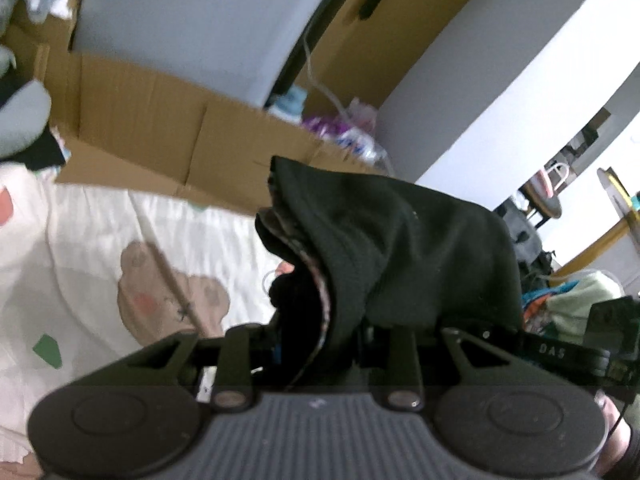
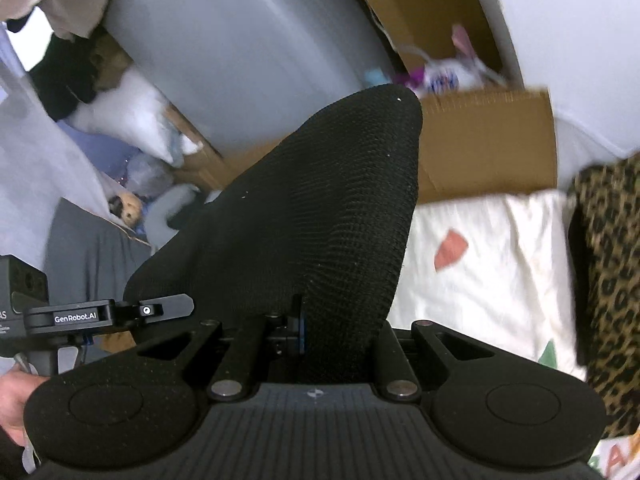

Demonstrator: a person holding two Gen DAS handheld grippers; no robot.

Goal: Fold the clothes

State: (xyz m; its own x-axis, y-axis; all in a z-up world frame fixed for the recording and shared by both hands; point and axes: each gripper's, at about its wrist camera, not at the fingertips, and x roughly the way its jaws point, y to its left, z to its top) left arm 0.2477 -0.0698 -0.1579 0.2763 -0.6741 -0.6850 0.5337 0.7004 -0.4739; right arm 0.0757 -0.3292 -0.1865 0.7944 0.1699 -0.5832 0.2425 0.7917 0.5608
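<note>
Both handheld units are showing matte black bodies with a grey ribbed panel at six o'clock, flanked by two round black caps. Silver pivot screws are sitting on the black linkage arms of the left gripper and right gripper. White "GenRobot.AI" lettering is showing at nine o'clock in the right view.

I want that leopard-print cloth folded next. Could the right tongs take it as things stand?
Probably not yet. The right tongs are shut on the black garment, which drapes over the fingers. The leopard-print cloth hangs off to their right over the white bedspread, with nothing between, but the black garment must be set down first.
</note>
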